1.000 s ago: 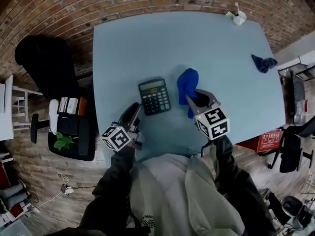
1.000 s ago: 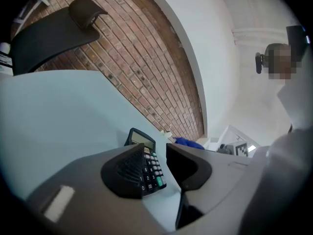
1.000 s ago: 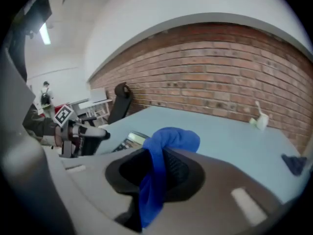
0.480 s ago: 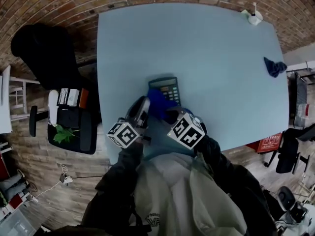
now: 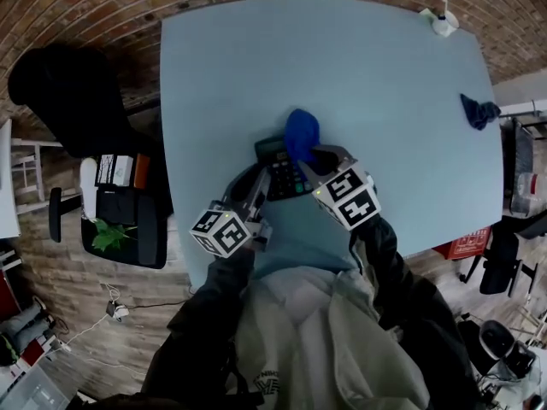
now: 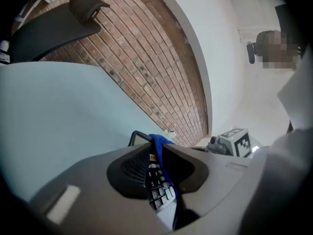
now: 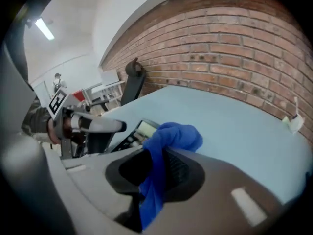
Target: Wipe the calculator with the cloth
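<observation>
A dark calculator (image 5: 280, 178) lies on the light blue table (image 5: 385, 101) just in front of me. My left gripper (image 5: 256, 180) has the calculator's near left edge between its pads. In the left gripper view the calculator (image 6: 155, 182) stands edge-on between the pads, which press on it while the jaws are opening slightly. My right gripper (image 5: 319, 157) is shut on a blue cloth (image 5: 301, 133). The cloth bunches over the calculator's far right corner, beside the display. In the right gripper view the cloth (image 7: 168, 137) hangs out between the jaws, with the calculator (image 7: 141, 129) behind.
A second dark blue cloth (image 5: 479, 109) lies at the table's right edge. A small white object (image 5: 440, 26) stands at the far right corner. A black chair (image 5: 51, 92) and a low cart (image 5: 128, 207) stand left of the table.
My right gripper carried the cloth from the calculator's right side onto it, then up to its far end. The left gripper moved in and closed on the calculator's near edge.
</observation>
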